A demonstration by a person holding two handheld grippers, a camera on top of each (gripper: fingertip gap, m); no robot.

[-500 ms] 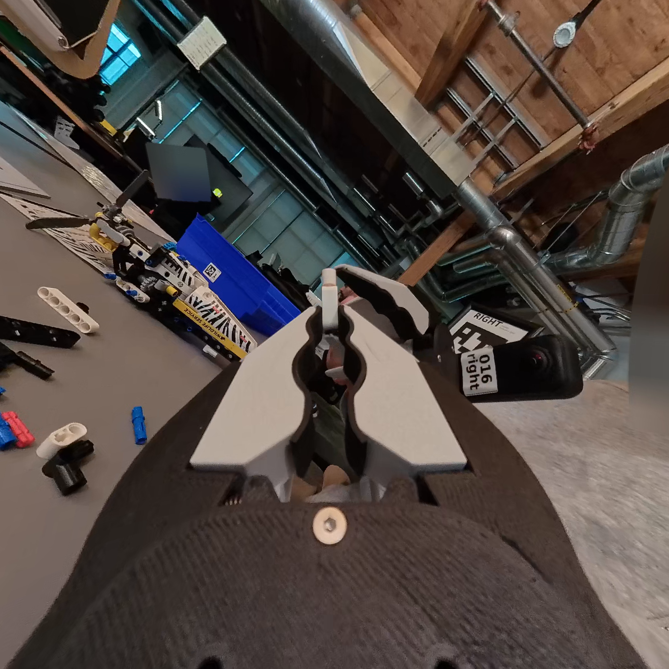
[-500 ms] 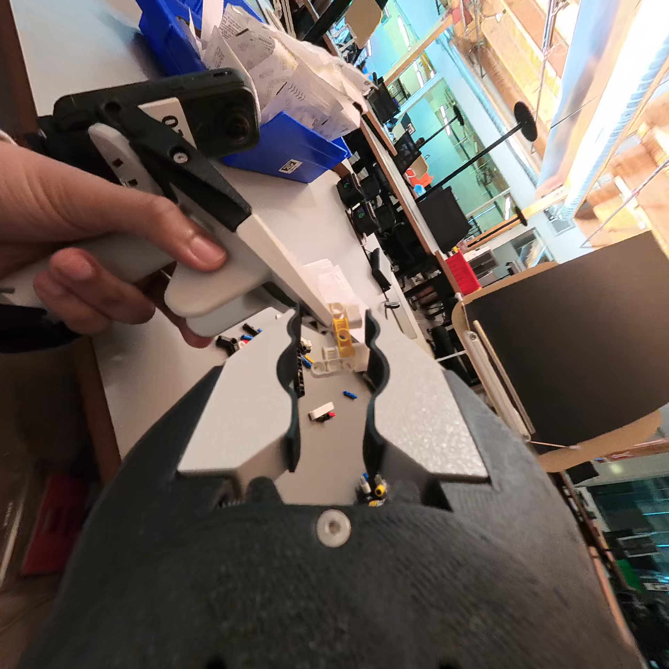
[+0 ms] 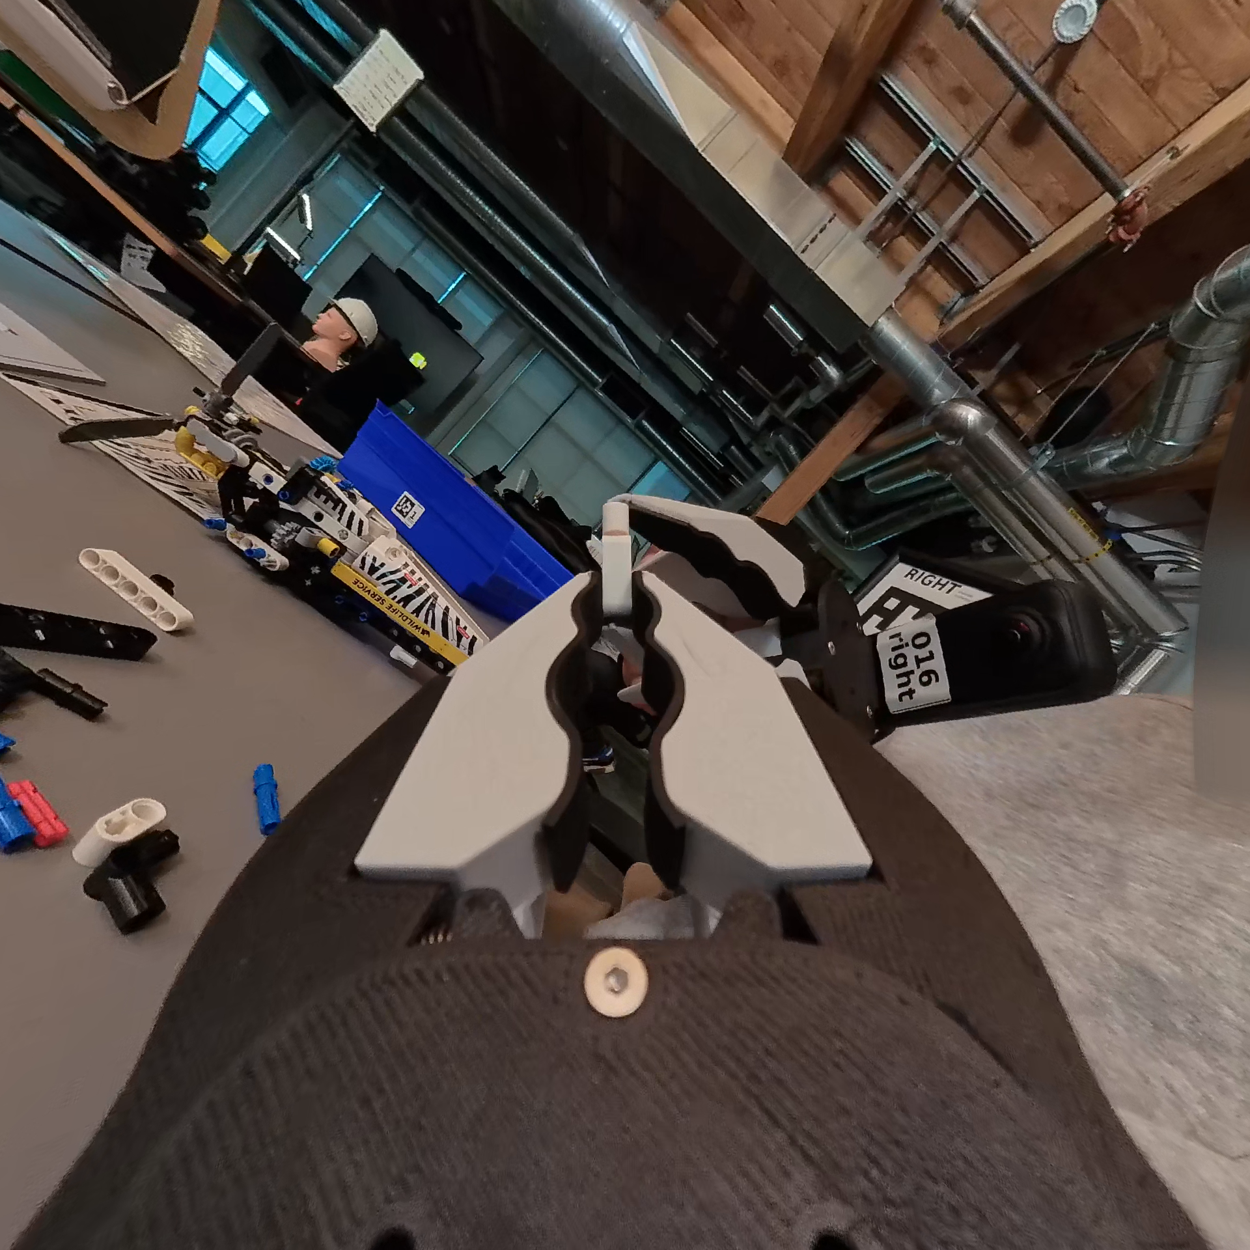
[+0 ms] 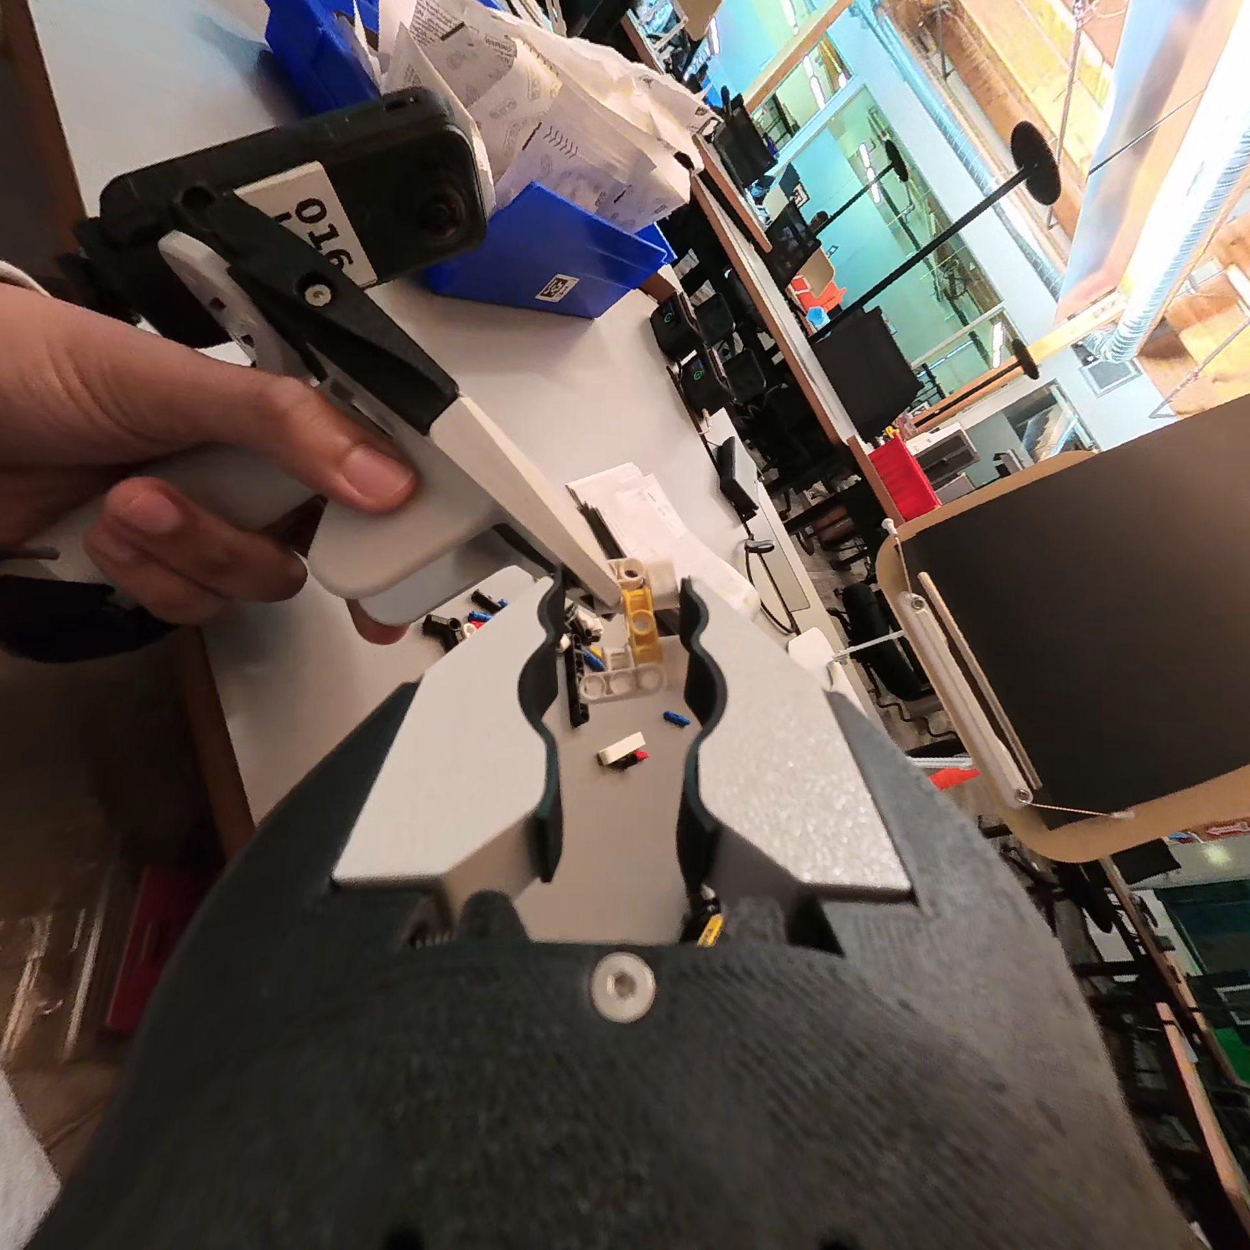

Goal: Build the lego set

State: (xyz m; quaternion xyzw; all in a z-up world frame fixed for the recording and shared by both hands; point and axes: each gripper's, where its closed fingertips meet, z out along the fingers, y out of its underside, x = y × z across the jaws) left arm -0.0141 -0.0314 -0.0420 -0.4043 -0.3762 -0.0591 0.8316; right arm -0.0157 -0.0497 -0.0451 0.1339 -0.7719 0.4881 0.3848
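While the loose parts lie scattered on the grey bench well to the left of the left gripper, that gripper's jaws are clenched on a small white piece, held upright with its upper part standing clear above the tips. Farthest left of those jaws lie a white beam with holes, a long black beam, red and blue pins and a white-and-black connector; nearer, up and left of the tips, sits the half-built striped model with its rotor, a blue bin just behind it.

Seen along the right gripper, whose jaws stand released with nothing between them, the held sub-assembly shows a yellow block joined to white pieces, hanging just beyond the open tips; the person's hand squeezes the other tool's handle to the left.

My reading is that these parts are light, stiff and smooth, so they will slip or twist if pinched on a rounded end. The flat faces of the yellow block look like the best hold for the right jaws, square on, with the push kept in line so the small joint does not pop apart.
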